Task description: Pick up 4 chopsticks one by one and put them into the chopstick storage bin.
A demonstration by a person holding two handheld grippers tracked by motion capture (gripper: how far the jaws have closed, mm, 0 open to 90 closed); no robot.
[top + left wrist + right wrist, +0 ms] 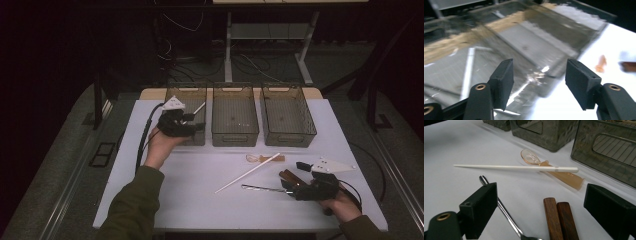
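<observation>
Sorting cutlery into bins (pixel 235 117): left gripper (pixel 537 75) released over left bin, empty.
Right gripper (pixel 541 207) spread wide around wooden handles (pixel 557 217); centre before closing, clear of metal spoon (pixel 506 216).

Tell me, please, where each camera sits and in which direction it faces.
High view: above the person's side, facing forward and down on the table; both forearms, hands and tools show.
Left gripper view: on the left tool, over the bins; its jaws stand apart.
Right gripper view: on the right tool, low, facing the bins.
Shared: the white chopstick and orange spoon.
</observation>
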